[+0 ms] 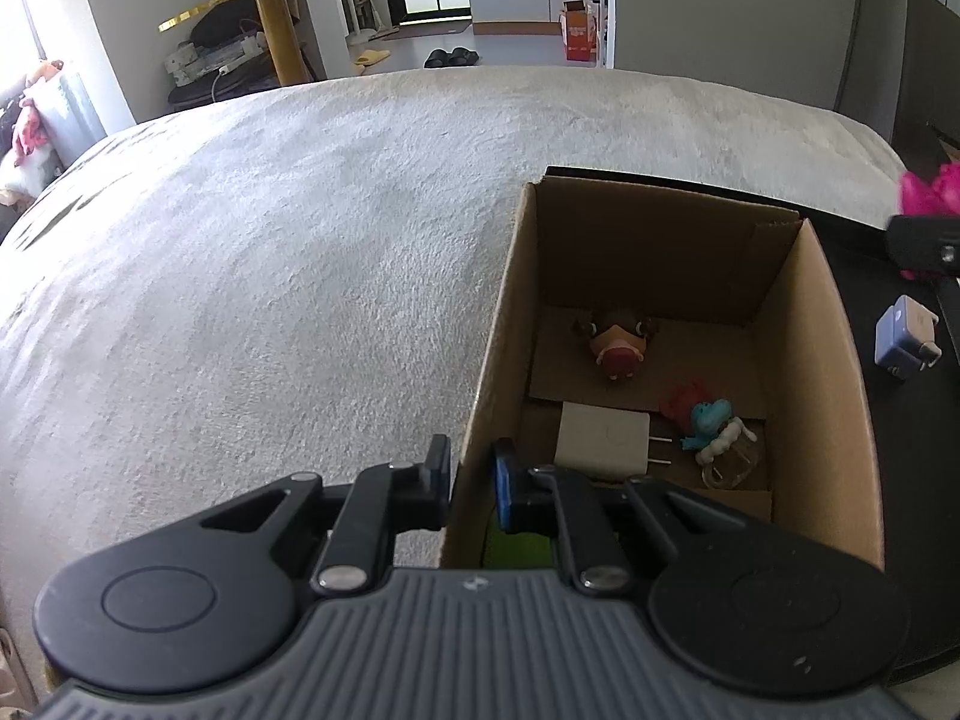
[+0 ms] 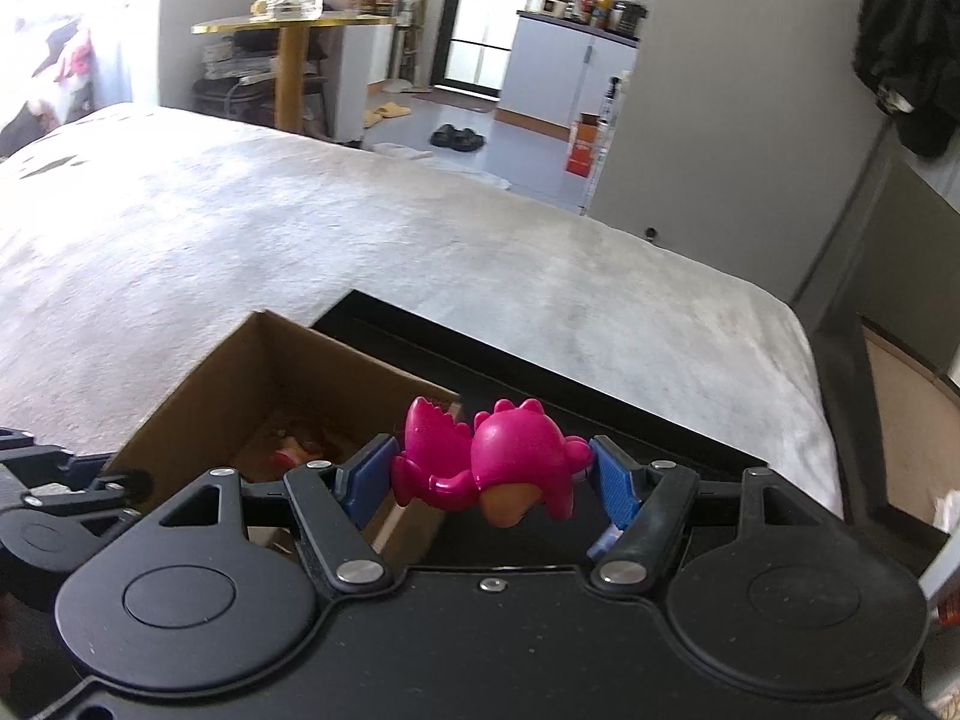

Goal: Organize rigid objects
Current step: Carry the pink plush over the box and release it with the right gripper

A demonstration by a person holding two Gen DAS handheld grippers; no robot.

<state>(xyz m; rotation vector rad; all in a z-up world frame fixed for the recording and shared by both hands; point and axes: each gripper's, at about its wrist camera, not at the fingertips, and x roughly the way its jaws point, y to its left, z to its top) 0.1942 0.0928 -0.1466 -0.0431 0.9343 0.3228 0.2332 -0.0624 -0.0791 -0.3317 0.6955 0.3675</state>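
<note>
An open cardboard box (image 1: 828, 372) stands on the bed. My left gripper (image 1: 471, 477) is shut on the box's left wall, one finger inside and one outside. Inside lie a brown figure (image 1: 618, 345), a white charger (image 1: 603, 438), a blue and red toy (image 1: 705, 420) and something green (image 1: 519, 546). My right gripper (image 2: 489, 471) is shut on a pink dinosaur toy (image 2: 492, 459) and holds it just right of the box (image 2: 198, 390), above a black tray (image 2: 570, 396). The pink toy also shows at the right edge of the left wrist view (image 1: 933, 189).
A lilac plug adapter (image 1: 903, 339) lies on the black tray (image 1: 864, 276) right of the box. The white fluffy bedspread (image 1: 270, 252) stretches left and beyond. A gold round table (image 2: 288, 30) with glassware stands behind the bed.
</note>
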